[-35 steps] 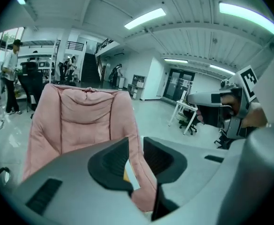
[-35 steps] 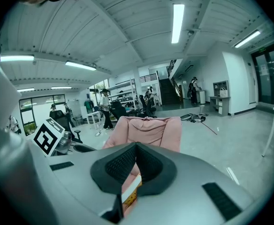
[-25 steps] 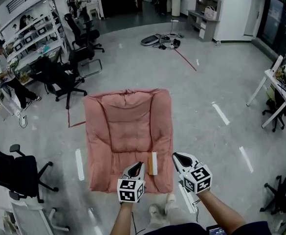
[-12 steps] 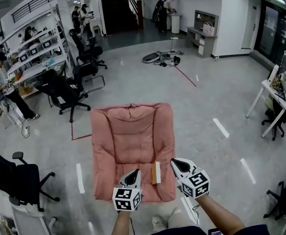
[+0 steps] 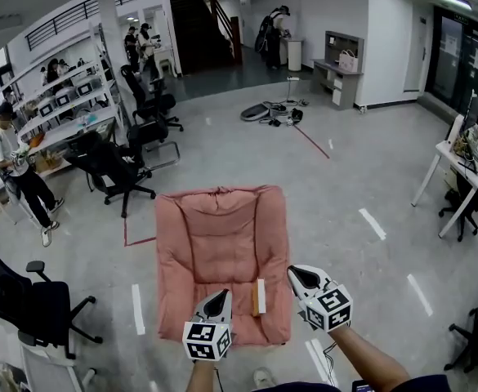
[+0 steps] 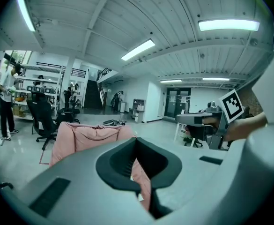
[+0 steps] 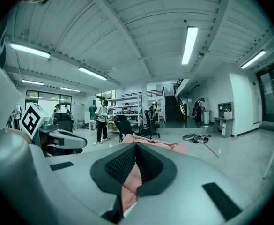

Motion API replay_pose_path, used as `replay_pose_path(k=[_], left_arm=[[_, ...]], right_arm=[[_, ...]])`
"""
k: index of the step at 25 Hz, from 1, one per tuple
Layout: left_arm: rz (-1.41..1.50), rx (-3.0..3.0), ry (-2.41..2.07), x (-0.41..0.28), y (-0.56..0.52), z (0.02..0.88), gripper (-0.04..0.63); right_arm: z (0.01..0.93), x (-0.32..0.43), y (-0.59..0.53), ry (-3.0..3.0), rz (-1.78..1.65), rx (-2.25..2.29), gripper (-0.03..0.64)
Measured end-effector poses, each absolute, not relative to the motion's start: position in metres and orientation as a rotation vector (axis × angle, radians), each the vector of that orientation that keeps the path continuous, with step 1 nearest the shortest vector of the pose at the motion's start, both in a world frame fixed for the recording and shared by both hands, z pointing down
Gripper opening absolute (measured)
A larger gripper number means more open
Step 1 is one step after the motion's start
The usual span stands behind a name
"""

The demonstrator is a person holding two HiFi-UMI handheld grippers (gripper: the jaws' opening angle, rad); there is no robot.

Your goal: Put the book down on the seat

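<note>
The left gripper (image 5: 221, 296) hung over the front left of the pink seat (image 5: 222, 235), its jaws pressed together with nothing between them; in its own view the dark pads (image 6: 122, 161) met at the tip and only pink cushion showed through the slit below. The right gripper (image 5: 297, 273) hovered at the seat's front right edge, jaws likewise closed and empty, with the pads (image 7: 122, 165) touching at the tip and pink fabric visible behind them. The book (image 5: 259, 296) lay on the front part of the seat cushion between the two grippers, nearer the right edge, showing a thin orange side and a white side, and neither gripper touched it. The seat stood on a grey polished floor (image 5: 361, 178), its padded back pointing away from the person. A red line (image 5: 310, 141) ran across the floor beyond it, leading toward a heap of gear (image 5: 270, 113). Black office chairs (image 5: 112, 166) stood to the left of the seat, another chair (image 5: 26, 300) sat near the left edge, and a person (image 5: 18, 178) stood beside shelves (image 5: 67, 96) further left. A white desk (image 5: 459, 149) stood at the far right. From the left gripper view the right gripper (image 6: 207, 121) appeared at the right with its marker cube (image 6: 233, 104).
</note>
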State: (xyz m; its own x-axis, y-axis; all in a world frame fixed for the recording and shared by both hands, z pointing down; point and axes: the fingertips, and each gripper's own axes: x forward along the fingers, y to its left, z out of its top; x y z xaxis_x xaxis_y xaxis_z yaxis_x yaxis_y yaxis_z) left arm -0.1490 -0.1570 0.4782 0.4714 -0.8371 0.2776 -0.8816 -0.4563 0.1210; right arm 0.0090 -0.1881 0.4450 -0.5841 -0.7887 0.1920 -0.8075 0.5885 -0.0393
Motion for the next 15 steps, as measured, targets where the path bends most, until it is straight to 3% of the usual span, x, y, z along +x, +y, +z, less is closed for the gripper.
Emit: replay_pose_path(k=[15], left_arm=[[0.161,2.503,-1.477,-0.103,-0.115,0.440,0.005]], right_arm=[[0.423,0.053,-0.148,-2.717,0.158,1.377,0.014]])
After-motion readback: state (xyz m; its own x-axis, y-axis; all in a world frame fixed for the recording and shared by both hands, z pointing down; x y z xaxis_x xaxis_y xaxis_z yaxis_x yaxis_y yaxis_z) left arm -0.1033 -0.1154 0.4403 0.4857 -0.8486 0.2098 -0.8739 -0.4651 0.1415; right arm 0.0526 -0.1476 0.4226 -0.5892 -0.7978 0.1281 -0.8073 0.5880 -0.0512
